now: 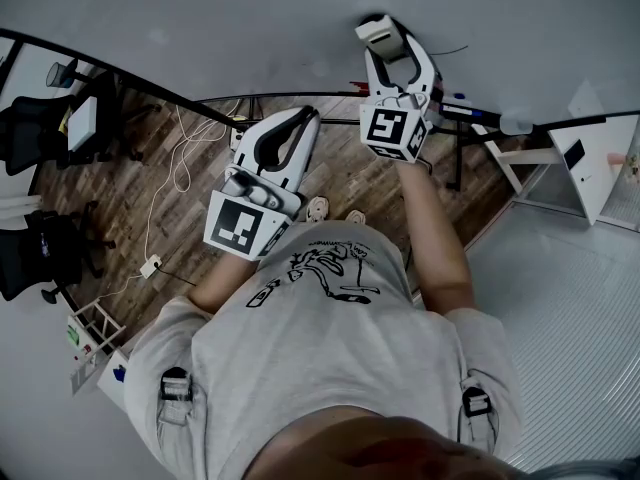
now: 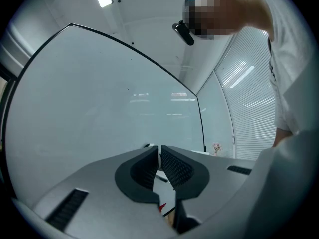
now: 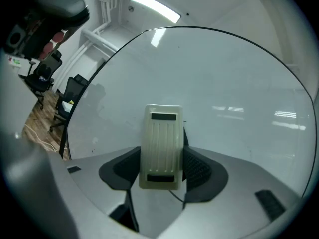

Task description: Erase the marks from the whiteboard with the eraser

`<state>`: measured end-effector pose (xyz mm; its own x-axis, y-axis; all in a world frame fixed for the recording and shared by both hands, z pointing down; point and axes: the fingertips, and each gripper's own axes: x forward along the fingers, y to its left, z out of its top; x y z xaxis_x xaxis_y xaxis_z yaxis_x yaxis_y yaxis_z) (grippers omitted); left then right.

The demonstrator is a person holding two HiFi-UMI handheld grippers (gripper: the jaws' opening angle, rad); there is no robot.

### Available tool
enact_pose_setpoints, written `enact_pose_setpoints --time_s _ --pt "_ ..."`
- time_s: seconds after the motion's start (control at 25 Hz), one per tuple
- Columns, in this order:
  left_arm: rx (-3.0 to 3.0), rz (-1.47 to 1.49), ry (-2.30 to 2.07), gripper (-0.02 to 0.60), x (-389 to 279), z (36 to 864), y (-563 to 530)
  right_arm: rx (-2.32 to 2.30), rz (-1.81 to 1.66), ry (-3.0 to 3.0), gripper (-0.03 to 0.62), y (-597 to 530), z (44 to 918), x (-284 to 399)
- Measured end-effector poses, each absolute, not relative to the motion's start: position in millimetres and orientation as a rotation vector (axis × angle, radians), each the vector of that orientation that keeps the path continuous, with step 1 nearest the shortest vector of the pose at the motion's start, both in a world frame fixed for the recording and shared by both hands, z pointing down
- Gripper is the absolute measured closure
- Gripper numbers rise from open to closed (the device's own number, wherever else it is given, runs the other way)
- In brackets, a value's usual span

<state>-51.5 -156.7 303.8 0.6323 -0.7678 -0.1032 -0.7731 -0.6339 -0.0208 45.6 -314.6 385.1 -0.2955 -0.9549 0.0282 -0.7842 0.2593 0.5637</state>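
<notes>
The whiteboard (image 1: 250, 28) fills the top of the head view and spreads behind both sets of jaws (image 2: 99, 98) (image 3: 239, 73). My right gripper (image 1: 386, 34) (image 3: 162, 156) is shut on a cream ribbed eraser (image 1: 378, 30) (image 3: 160, 138), which is held up against the board. A thin dark line (image 1: 455, 50) shows on the board just right of the eraser. My left gripper (image 1: 298, 120) (image 2: 159, 156) hangs lower and left, near the board's bottom edge. Its jaws are shut with nothing between them. The board around it looks almost bare.
Black office chairs (image 1: 40, 128) stand on the wooden floor at left, and a white cable (image 1: 180, 158) trails across it. The board's dark frame and stand (image 1: 470, 118) run under my right arm. A white table (image 1: 600, 158) is at right.
</notes>
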Motion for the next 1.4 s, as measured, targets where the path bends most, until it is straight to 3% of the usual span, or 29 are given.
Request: enact_pose_setpoints --time_s 0.52,1.4 --pt "-2.777 0.118 1.357 0.548 -61.1 306.0 -157.5 1.346 -0.771 -2.107 0.335 -311.7 437.2 -0.8" --pt "-2.830 0.134 1.249 0.548 -30.9 303.6 -158.9 1.799 -0.515 -2.111 0.333 -323.9 369.1 197.1"
